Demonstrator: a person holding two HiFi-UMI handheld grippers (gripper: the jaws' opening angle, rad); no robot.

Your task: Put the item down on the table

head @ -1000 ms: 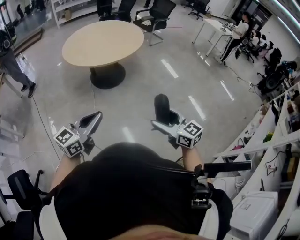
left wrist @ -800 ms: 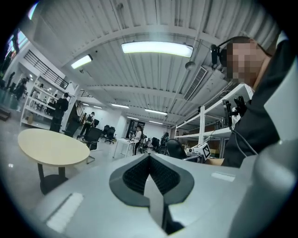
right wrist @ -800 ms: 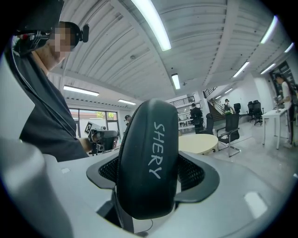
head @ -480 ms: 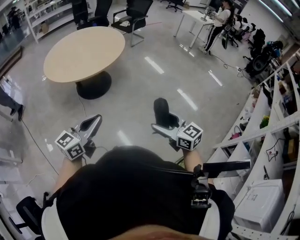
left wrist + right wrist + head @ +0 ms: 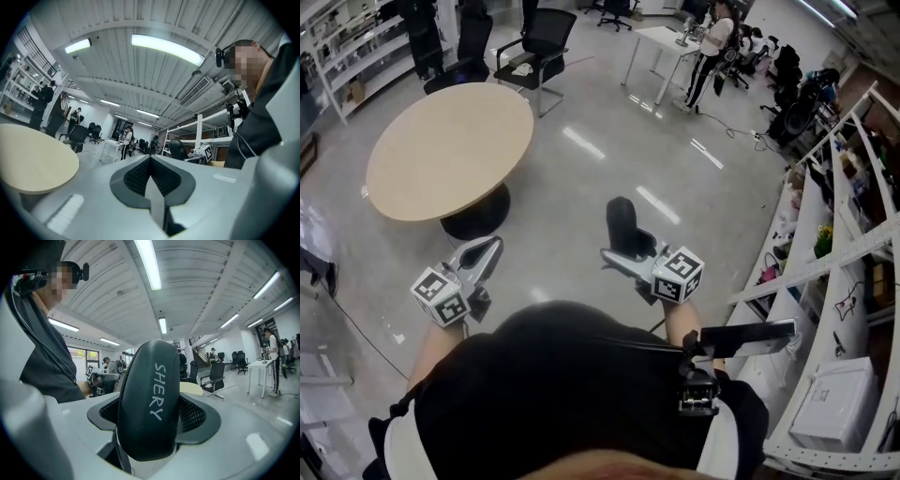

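Observation:
A black oblong case (image 5: 622, 223) marked "SHERY" (image 5: 150, 399) stands upright between the jaws of my right gripper (image 5: 624, 247), which is shut on it and held out over the shiny floor. My left gripper (image 5: 482, 253) is level beside it, its jaws (image 5: 151, 161) closed together with nothing between them. The round beige table (image 5: 441, 150) on a black pedestal stands ahead and to the left, apart from both grippers. Its edge shows at the left in the left gripper view as the table (image 5: 33, 159), and just behind the case in the right gripper view.
Black office chairs (image 5: 534, 42) stand behind the table. A white desk (image 5: 661, 37) with a person (image 5: 710, 37) beside it is at the far back. White shelving (image 5: 844, 244) full of gear runs along the right side. More shelves (image 5: 356, 47) line the far left.
The whole view has swung: the round table now lies lower and further left, nearer the left gripper. Both grippers keep the same pose, and the case stays in the right one.

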